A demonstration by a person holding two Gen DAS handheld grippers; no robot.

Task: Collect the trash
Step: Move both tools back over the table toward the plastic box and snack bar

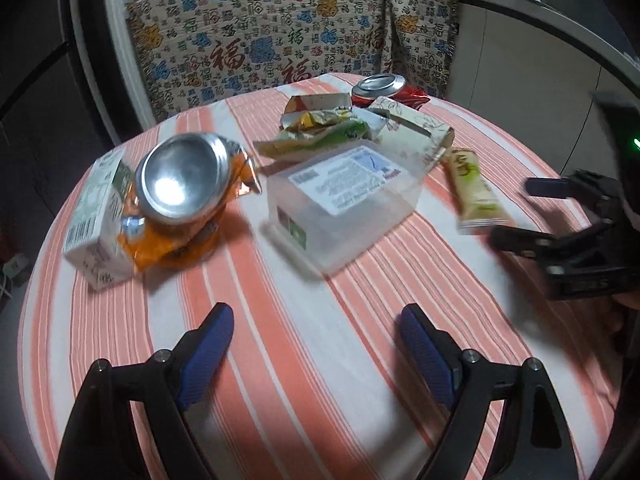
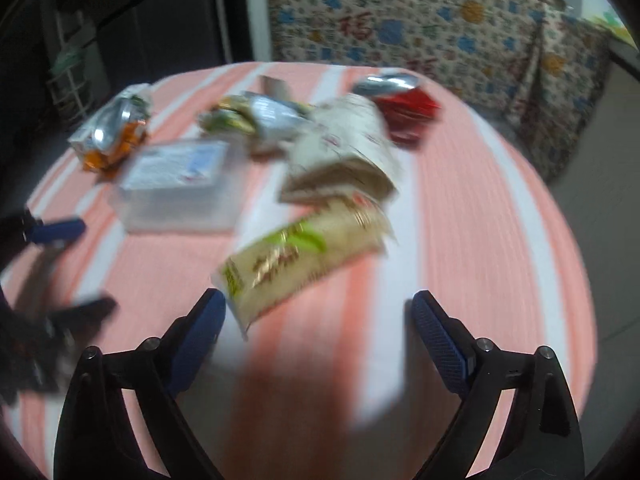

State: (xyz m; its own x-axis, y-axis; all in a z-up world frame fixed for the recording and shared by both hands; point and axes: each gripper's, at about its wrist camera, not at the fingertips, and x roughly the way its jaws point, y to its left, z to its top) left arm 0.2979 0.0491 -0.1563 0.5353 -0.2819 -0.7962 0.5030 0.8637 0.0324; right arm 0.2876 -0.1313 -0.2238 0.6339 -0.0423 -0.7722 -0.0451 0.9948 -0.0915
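Both claws were released and empty, so the step in hand looked like the reach for a first piece of trash, with nothing yet lifted.

In the left wrist view the left claw (image 1: 316,344) hung at the lower middle of the frame over bare striped cloth on the desk (image 1: 280,360), its blue pads wide apart. The tub (image 1: 344,200), a clear plastic box with a label on top, lay at the centre of the frame ahead of that claw. An orange can (image 1: 180,184), crushed, leaned against a carton (image 1: 96,220) at the left. A heap of wrappers (image 1: 320,128) and a paper box (image 1: 412,124) sat above centre, with a red can (image 1: 380,88) behind them at the top.

In the right wrist view, which was blurred, the right claw (image 2: 318,332) stood wide at the lower middle. The snack bar (image 2: 304,256), in a cream and green wrapper, lay just above it at centre, its near end close to the left pad; whether they touched I could not tell.

Judging from this, the right claw's next move called for sliding forward so the bar sat squarely between the pads, then clenching across its narrow width. The left would need to advance to the tub, which looked nearly as wide as its gape. No bin was in view.
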